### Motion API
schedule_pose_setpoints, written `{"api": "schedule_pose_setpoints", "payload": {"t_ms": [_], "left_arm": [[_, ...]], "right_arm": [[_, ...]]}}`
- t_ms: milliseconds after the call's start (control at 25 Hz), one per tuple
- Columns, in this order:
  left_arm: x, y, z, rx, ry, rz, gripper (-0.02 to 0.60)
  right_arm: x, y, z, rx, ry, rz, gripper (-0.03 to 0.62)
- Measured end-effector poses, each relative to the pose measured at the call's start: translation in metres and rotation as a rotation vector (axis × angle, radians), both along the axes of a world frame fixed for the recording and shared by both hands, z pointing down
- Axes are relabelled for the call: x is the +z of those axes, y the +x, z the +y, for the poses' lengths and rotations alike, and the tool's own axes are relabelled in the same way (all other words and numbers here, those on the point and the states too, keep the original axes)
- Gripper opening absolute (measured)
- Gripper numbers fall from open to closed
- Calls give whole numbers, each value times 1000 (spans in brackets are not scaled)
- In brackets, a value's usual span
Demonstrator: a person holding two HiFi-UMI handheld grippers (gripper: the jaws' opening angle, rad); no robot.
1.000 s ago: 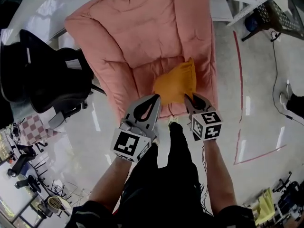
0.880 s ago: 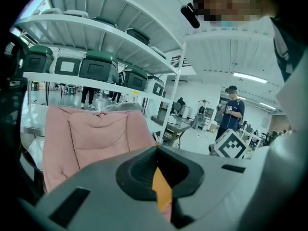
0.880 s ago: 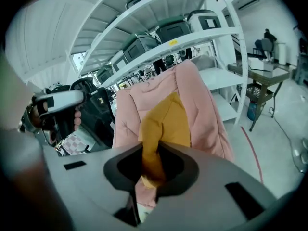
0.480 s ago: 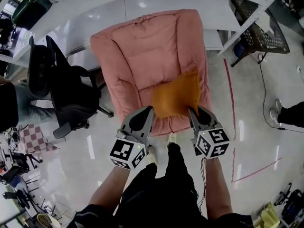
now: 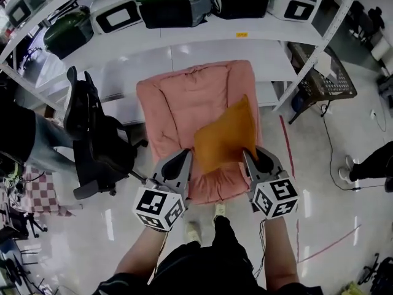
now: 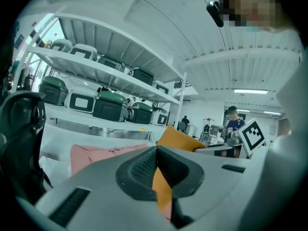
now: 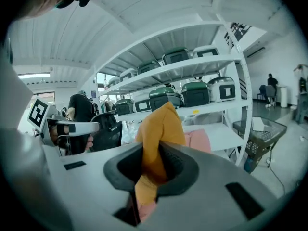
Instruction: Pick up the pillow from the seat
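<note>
An orange pillow [image 5: 224, 137] hangs above the pink padded seat [image 5: 178, 100], held by its two near corners. My left gripper [image 5: 184, 157] is shut on the left corner and my right gripper [image 5: 249, 155] on the right corner. In the left gripper view the orange cloth [image 6: 162, 189] is pinched thin between the jaws of the left gripper [image 6: 156, 170], and the pillow's top edge [image 6: 175, 136] shows above them. In the right gripper view a thick fold of the pillow [image 7: 161, 124] bulges out of the right gripper [image 7: 151, 170]. The seat [image 6: 96, 153] lies below and beyond.
A black office chair [image 5: 92, 134] stands left of the seat. Behind the seat runs a white shelf [image 5: 245, 42] carrying green and white cases [image 5: 172, 2]. A wire basket [image 5: 322, 78] sits at the right by the shelf post. People stand at the left [image 5: 18, 134] and right [image 5: 368, 161] edges.
Both grippers have risen with the pillow, which has come up off the seat cushion. The view has pulled back, so the shelf with cases now shows.
</note>
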State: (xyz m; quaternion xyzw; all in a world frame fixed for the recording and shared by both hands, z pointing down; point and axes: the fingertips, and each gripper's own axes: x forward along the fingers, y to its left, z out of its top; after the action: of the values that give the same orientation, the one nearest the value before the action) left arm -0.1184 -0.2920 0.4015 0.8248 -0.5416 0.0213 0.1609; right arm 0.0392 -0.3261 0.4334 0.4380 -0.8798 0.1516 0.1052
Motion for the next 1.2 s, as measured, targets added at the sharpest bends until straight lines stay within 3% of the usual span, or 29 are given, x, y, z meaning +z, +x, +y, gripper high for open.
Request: {"api": "schedule_pose_setpoints", "payload": {"t_ms": [480, 1200], "left_arm": [[-84, -32, 15, -43, 85, -20, 6], [-158, -69, 47, -79, 186, -57, 6]], "right_arm": [[-116, -24, 14, -44, 209, 45, 51], [-193, -33, 40, -50, 369, 135, 52]]}}
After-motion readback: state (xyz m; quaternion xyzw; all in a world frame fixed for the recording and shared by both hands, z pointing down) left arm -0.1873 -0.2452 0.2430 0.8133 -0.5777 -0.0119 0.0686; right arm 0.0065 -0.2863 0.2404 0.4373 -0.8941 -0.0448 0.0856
